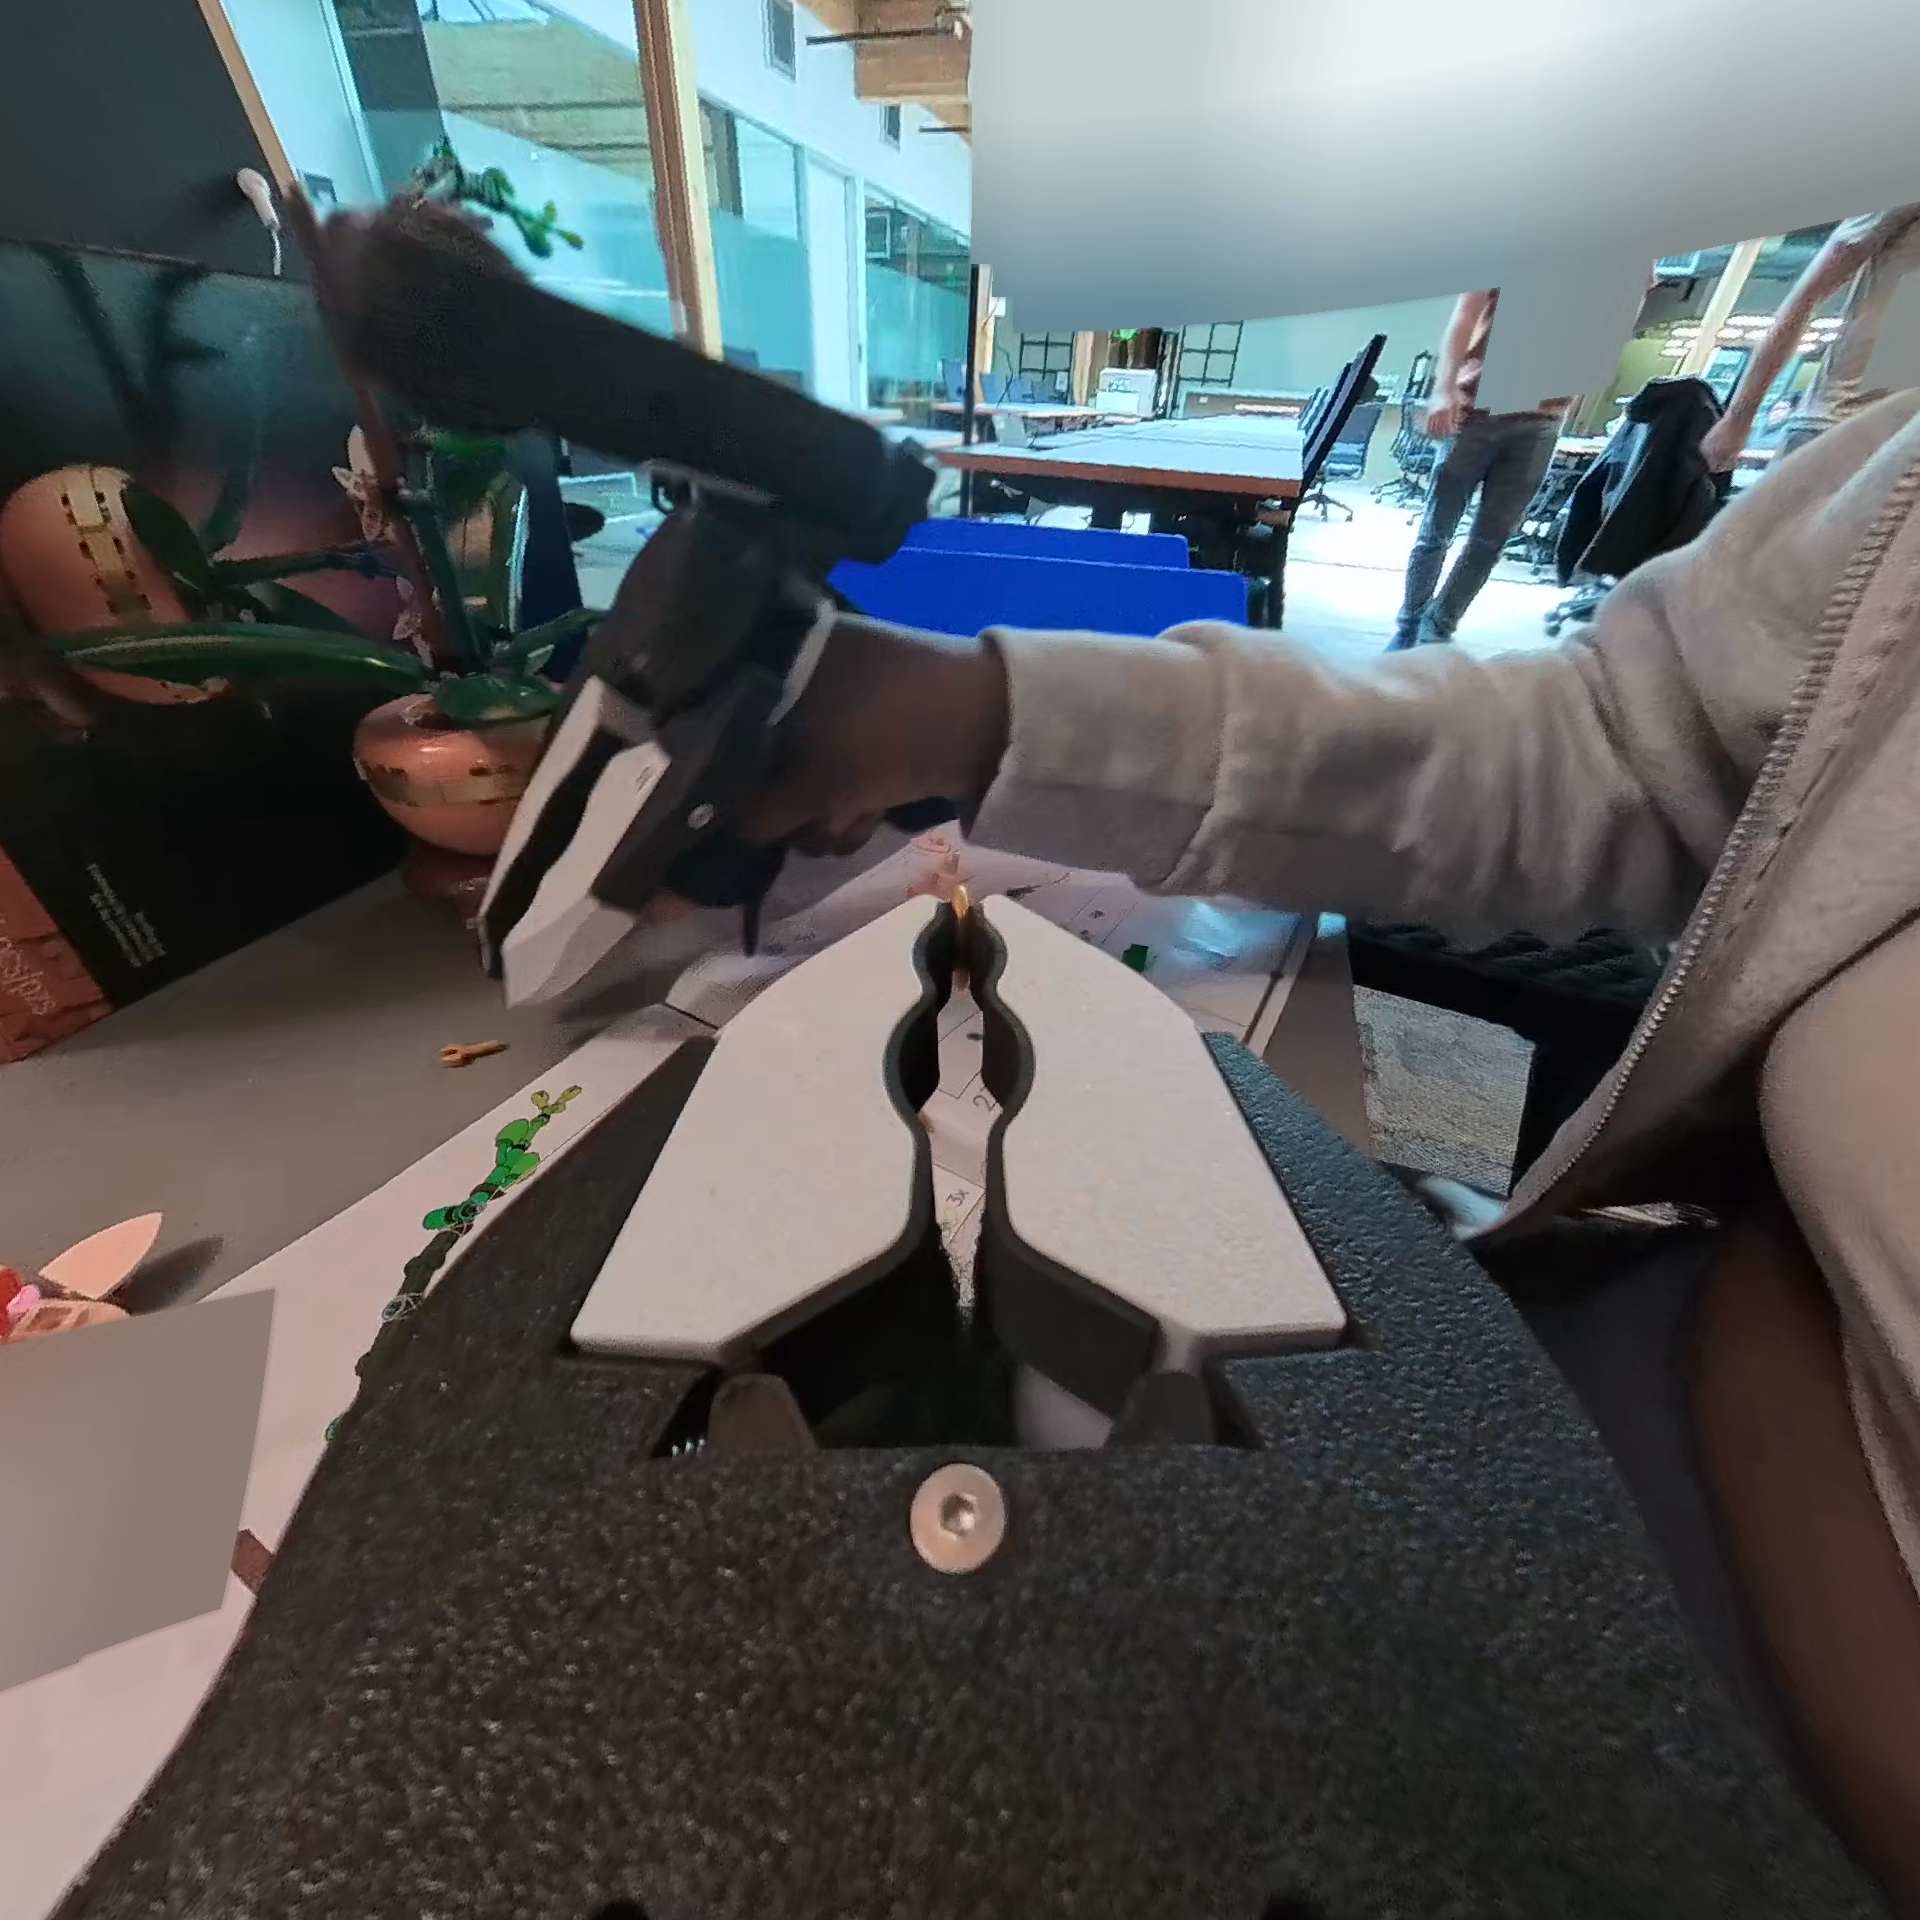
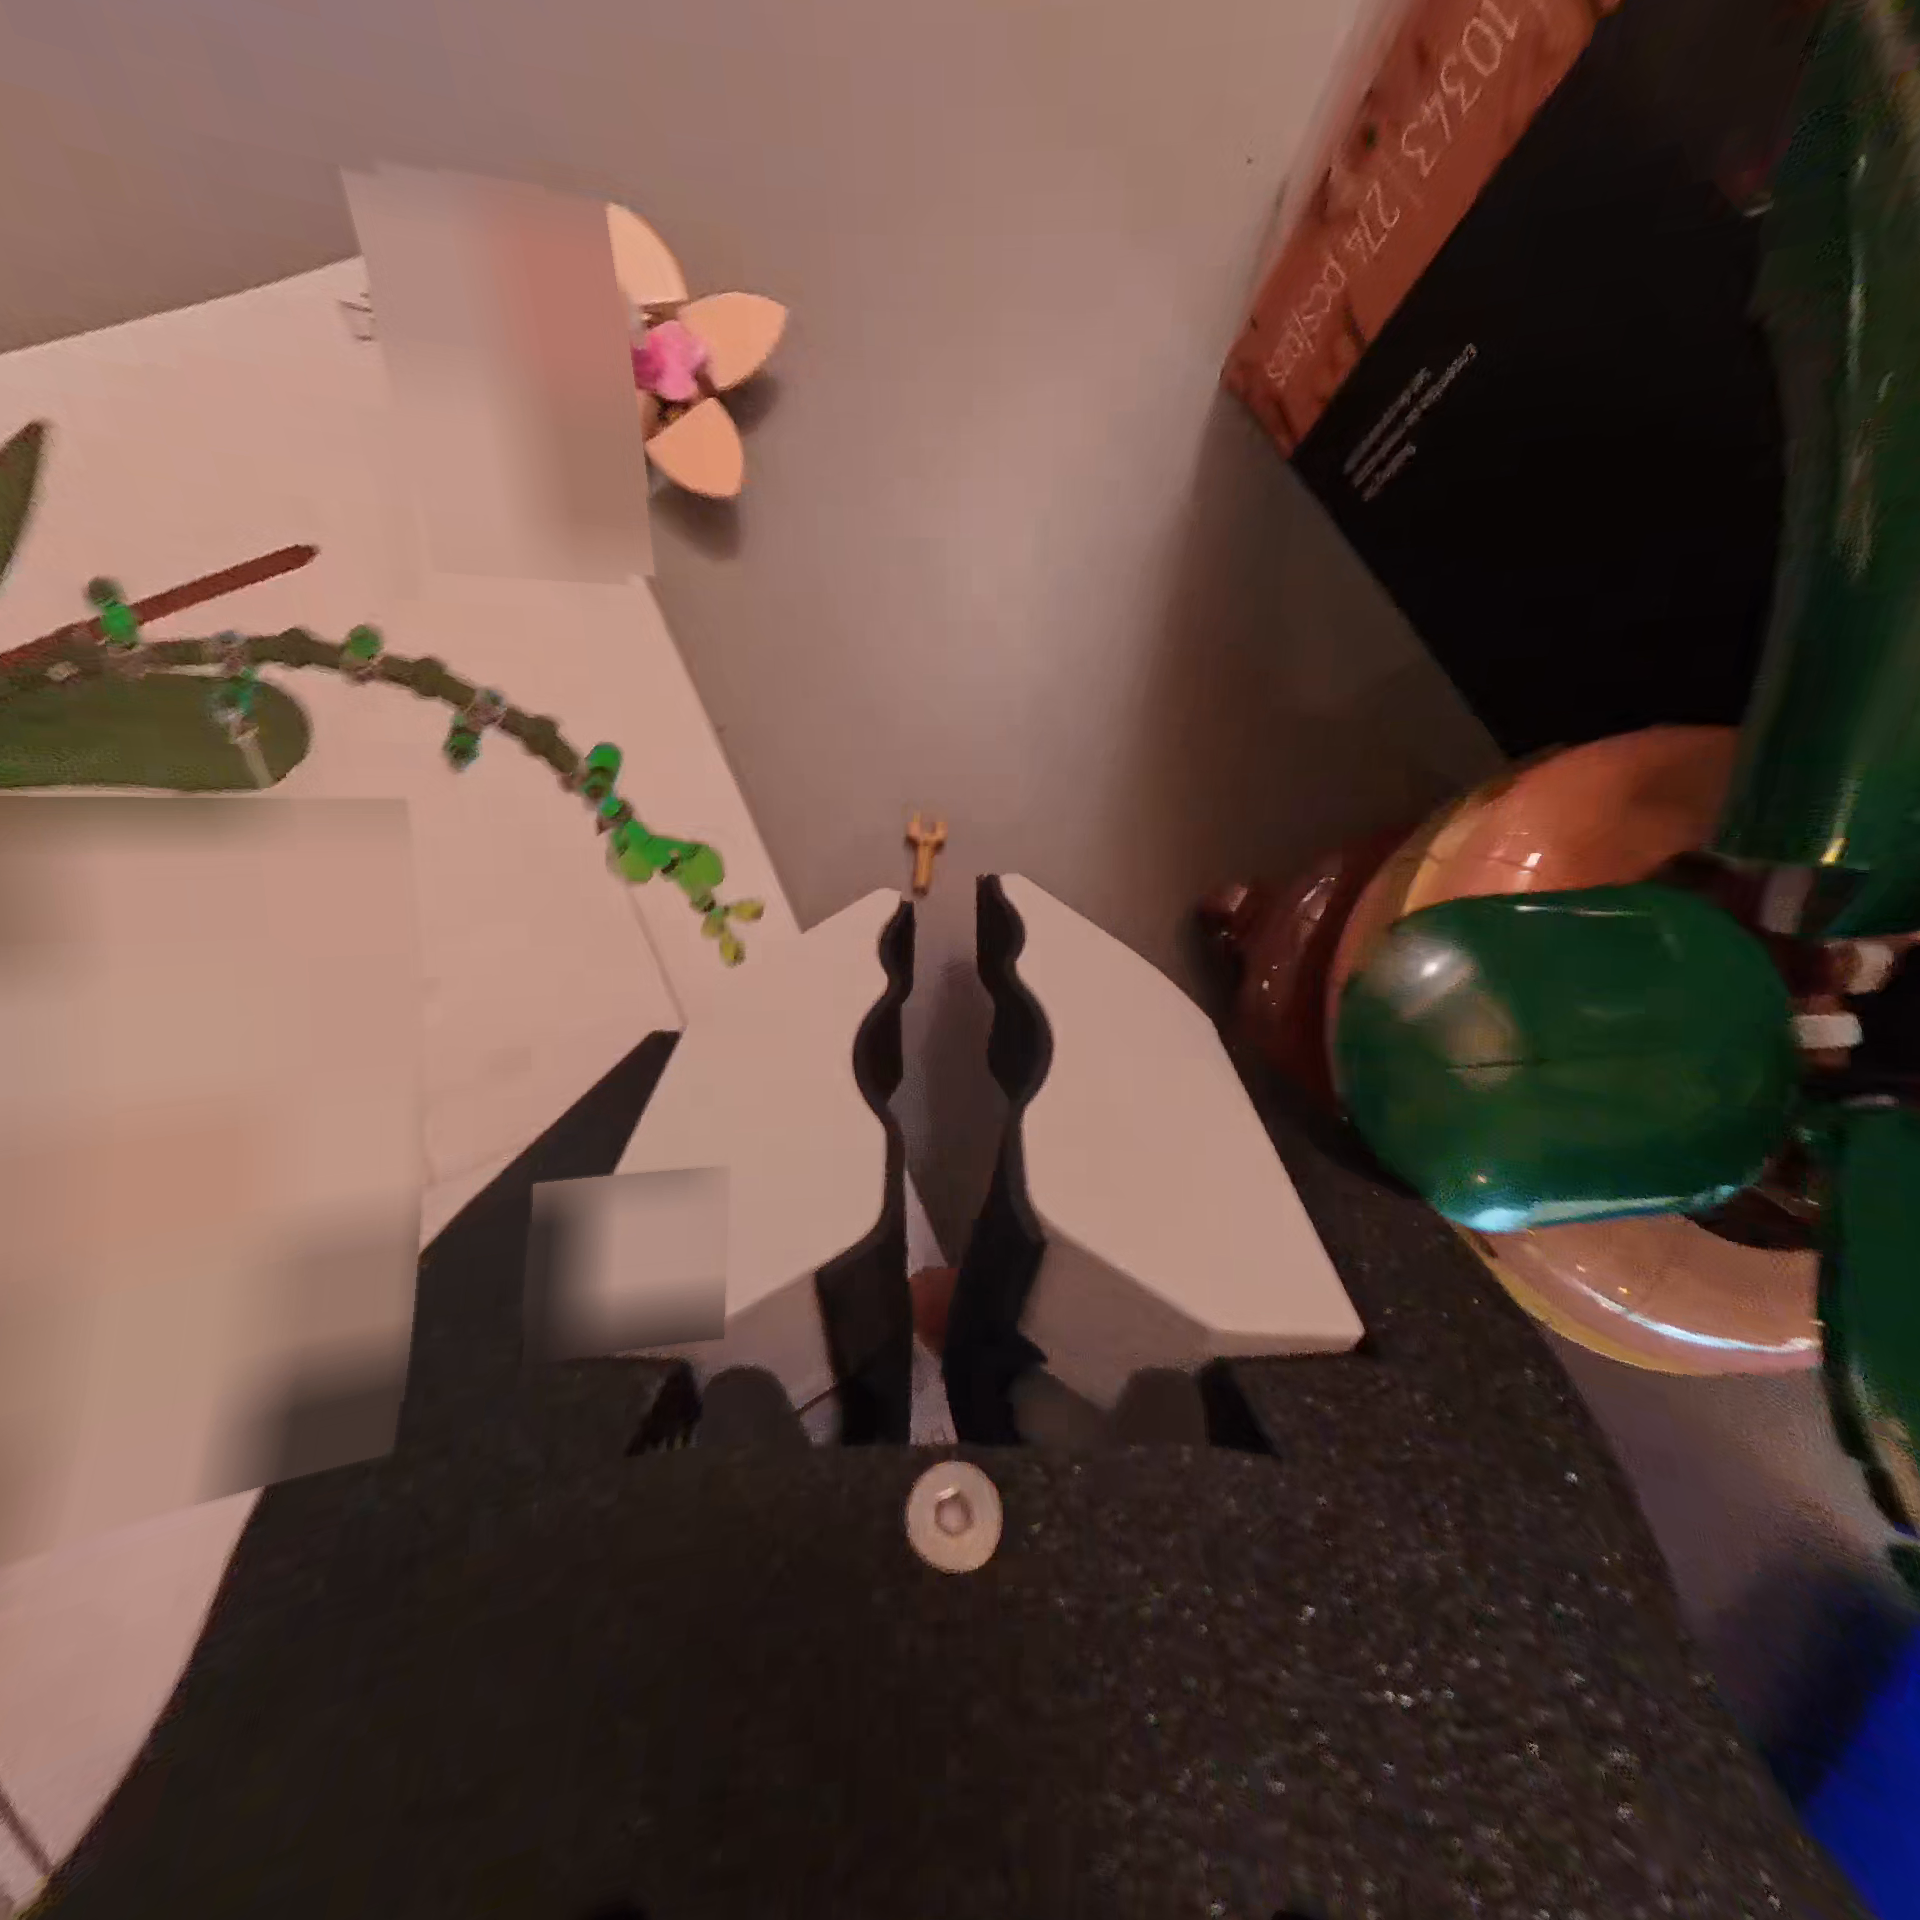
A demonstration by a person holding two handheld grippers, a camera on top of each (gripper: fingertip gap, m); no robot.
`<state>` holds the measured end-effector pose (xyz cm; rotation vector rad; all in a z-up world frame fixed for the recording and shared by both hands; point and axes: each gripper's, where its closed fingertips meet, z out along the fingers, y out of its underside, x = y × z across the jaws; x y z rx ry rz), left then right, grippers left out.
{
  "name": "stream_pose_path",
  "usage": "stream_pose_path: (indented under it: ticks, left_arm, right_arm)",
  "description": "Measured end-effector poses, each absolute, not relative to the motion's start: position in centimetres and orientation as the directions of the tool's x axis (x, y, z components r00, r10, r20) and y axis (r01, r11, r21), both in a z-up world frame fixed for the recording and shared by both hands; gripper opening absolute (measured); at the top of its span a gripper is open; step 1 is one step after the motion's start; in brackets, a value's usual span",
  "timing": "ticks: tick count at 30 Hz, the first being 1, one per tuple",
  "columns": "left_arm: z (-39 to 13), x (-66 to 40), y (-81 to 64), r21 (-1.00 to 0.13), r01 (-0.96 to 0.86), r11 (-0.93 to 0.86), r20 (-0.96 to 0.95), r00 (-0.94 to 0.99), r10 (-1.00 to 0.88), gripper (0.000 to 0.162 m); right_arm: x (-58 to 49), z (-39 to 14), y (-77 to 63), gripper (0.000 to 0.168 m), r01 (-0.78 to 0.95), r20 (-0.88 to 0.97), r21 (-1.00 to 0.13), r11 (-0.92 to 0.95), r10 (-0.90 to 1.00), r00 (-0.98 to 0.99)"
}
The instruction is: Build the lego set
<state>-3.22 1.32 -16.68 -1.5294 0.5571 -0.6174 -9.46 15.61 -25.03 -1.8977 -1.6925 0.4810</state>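
Pinching a small gold lego piece [image 1: 960, 914] at its fingertips, left hand-held gripper [image 1: 964, 935]; right hand-held gripper [image 2: 943, 896], jaws slightly apart, hovering over another tan forked piece [image 2: 925, 840] lying on grey surface [image 2: 935, 416].

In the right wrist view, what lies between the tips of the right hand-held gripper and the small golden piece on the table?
Nothing. The right wrist view shows only bare grey table between the right hand-held gripper and the golden piece, just ahead of its open tips.

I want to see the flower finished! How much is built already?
The pot and green leaves are built. The left hand-held gripper pinches a small gold piece; the right hand-held gripper is open near another. One flower lies loose.
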Motion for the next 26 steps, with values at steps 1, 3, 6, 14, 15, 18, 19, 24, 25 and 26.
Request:
stream_pose_path:
  ticks: [1, 3, 6, 14, 15, 18, 19, 24, 25, 26]
  left_arm:
    - [-16.5, -3.2, 1.2, -0.999, 0.031, -0.040, 0.049, 0.728, -0.683, 0.002]
    - [-16.2, -3.3, 1.0, -0.998, 0.052, -0.027, 0.056, 0.720, -0.692, 0.002]
    - [-15.8, -3.5, 0.7, -0.996, 0.088, -0.018, 0.075, 0.709, -0.702, 0.002]
    - [-15.3, -3.8, 0.4, -0.989, 0.146, -0.017, 0.114, 0.688, -0.717, 0.001]
    - [-15.3, -3.8, 0.4, -0.989, 0.147, -0.018, 0.115, 0.687, -0.717, 0.001]
    - [-15.3, -3.9, 0.4, -0.989, 0.149, -0.019, 0.118, 0.689, -0.715, 0.002]
    - [-15.3, -4.0, 0.5, -0.988, 0.153, -0.018, 0.120, 0.691, -0.713, 0.002]
    - [-15.3, -4.6, 0.7, -0.987, 0.158, -0.022, 0.130, 0.713, -0.689, 0.002]
    - [-15.4, -4.9, 0.9, -0.986, 0.162, -0.030, 0.139, 0.722, -0.678, 0.002]
    - [-15.5, -5.1, 1.1, -0.985, 0.169, -0.043, 0.154, 0.728, -0.668, 0.002]
  right_arm:
    - [-9.9, -25.3, 15.8, 0.012, 0.795, 0.095, -0.601, -0.076, 0.982, 0.165]
    - [-10.1, -25.8, 15.6, 0.016, 0.807, 0.089, -0.582, -0.100, 0.979, 0.186]
    - [-10.2, -26.0, 16.0, 0.021, 0.801, 0.104, -0.582, -0.141, 0.964, 0.245]
    - [-11.3, -26.4, 15.5, 0.007, 0.740, -0.065, -0.608, -0.286, 0.948, 0.312]
    - [-11.3, -26.4, 15.5, 0.006, 0.741, -0.078, -0.605, -0.292, 0.948, 0.310]
    - [-11.1, -26.4, 15.4, 0.006, 0.742, -0.069, -0.618, -0.262, 0.957, 0.280]
    - [-11.0, -26.2, 15.1, 0.006, 0.736, -0.081, -0.627, -0.256, 0.961, 0.265]
    - [-9.0, -20.9, 11.4, 0.007, 0.566, -0.228, -0.785, -0.253, 0.967, 0.115]
    - [-8.4, -20.0, 10.0, 0.007, 0.528, -0.286, -0.804, -0.274, 0.956, 0.061]
    - [-7.9, -19.2, 8.5, 0.007, 0.479, -0.355, -0.819, -0.315, 0.935, 0.006]
